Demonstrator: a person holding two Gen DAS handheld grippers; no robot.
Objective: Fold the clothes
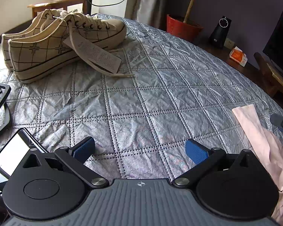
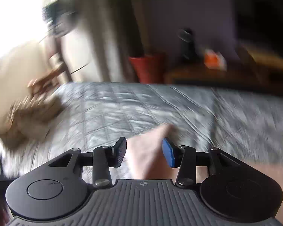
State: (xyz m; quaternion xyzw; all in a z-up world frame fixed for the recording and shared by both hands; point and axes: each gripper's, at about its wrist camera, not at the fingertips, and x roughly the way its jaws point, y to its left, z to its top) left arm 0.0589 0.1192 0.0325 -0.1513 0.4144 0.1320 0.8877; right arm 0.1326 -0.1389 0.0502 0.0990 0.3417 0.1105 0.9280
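- The left gripper (image 1: 139, 150), with black arms and blue-padded fingers, was spread wide over a silver-grey quilted bedspread (image 1: 141, 98), with nothing between its fingers; whether they touched the quilt was unclear.
- A pale pink garment (image 1: 262, 141) lay on the bedspread just to the right of the left gripper, one long sleeve-like strip stretching away from the camera.
- The right gripper (image 2: 144, 151) was partly open, its fingers set on either side of the pale pink cloth; the right wrist view was badly blurred, so the cloth appeared loose between them rather than pinched.
- A pair of beige checked canvas sneakers (image 1: 52, 43) with a paper tag stood at the far left of the bed.
- A black phone with a bright screen (image 1: 13, 154) lay near the left gripper.
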